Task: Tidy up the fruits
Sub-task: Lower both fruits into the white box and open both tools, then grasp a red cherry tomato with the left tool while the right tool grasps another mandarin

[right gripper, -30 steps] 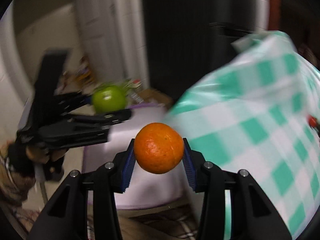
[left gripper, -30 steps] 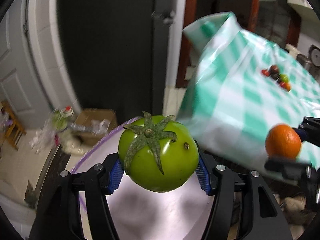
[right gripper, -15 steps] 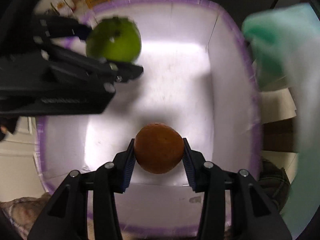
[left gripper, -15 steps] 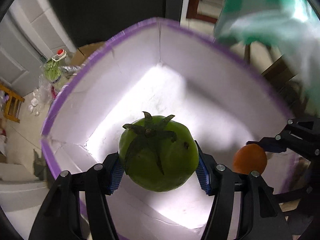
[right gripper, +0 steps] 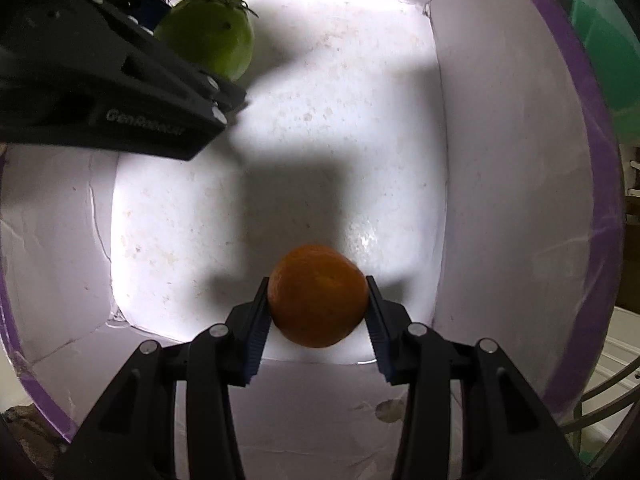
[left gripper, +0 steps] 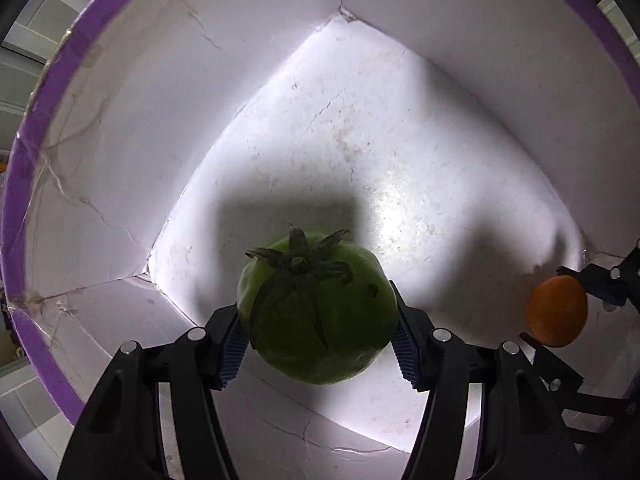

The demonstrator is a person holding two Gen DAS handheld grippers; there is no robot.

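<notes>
You are holding the left gripper (left gripper: pixel 318 346) inside a white box (left gripper: pixel 120 128) with a purple rim, pointing down at its floor. Its fingers (left gripper: pixel 230 350) are pressing their blue ribbed pads against both sides of a green tomato (left gripper: pixel 316 312), which is facing the camera with its dark stem cap. The fingers are standing about half spread around it, gripping it above the box floor; whether it is touching the floor cannot be told.

You are holding the right gripper (right gripper: pixel 318 316) in the same box (right gripper: pixel 500 160), to the right of the left gripper (right gripper: pixel 120 92). Its fingers (right gripper: pixel 256 332) are sitting close together, clamping an orange (right gripper: pixel 318 296) between their pads just above the floor. In the right wrist view the green tomato (right gripper: pixel 212 36) is sitting near the far left corner, well apart from the orange.
</notes>
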